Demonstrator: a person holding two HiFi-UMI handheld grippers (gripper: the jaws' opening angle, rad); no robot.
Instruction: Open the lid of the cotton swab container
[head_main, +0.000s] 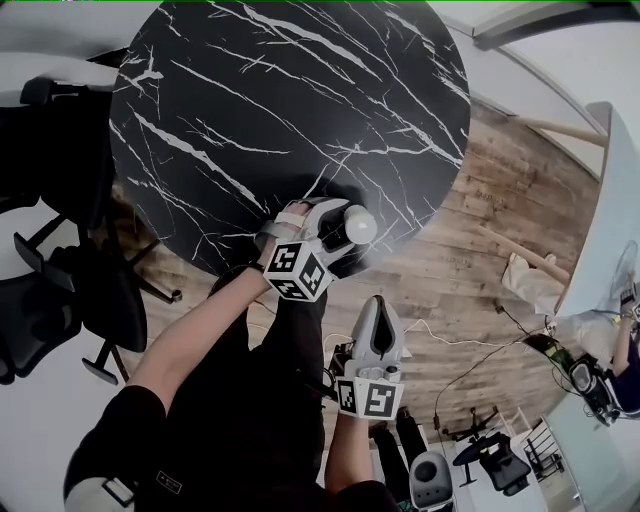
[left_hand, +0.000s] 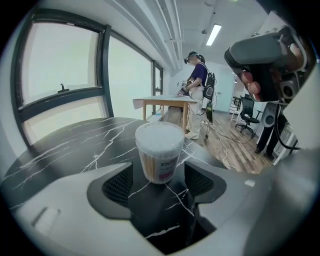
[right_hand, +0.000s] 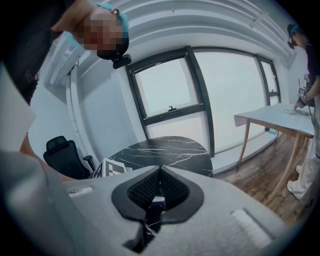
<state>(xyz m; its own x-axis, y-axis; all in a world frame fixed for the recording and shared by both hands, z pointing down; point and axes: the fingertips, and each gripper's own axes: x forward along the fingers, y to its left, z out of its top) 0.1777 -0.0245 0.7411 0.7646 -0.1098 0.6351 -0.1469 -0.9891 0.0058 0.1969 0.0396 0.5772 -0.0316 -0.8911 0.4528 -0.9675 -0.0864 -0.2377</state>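
Cotton swab container (left_hand: 159, 152), probably light and slippery, stands between the spread jaws of the left gripper (left_hand: 159, 176), best held below its lid; right gripper (right_hand: 160, 174) clenched, empty.

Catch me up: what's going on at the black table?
A person holds a gripper in each hand. The left gripper is at the cotton swab container, which stands on the black marble table. Its jaws are open on either side of the container, not gripping. The lid looks closed. The right gripper is shut and empty, held back off the table's edge.
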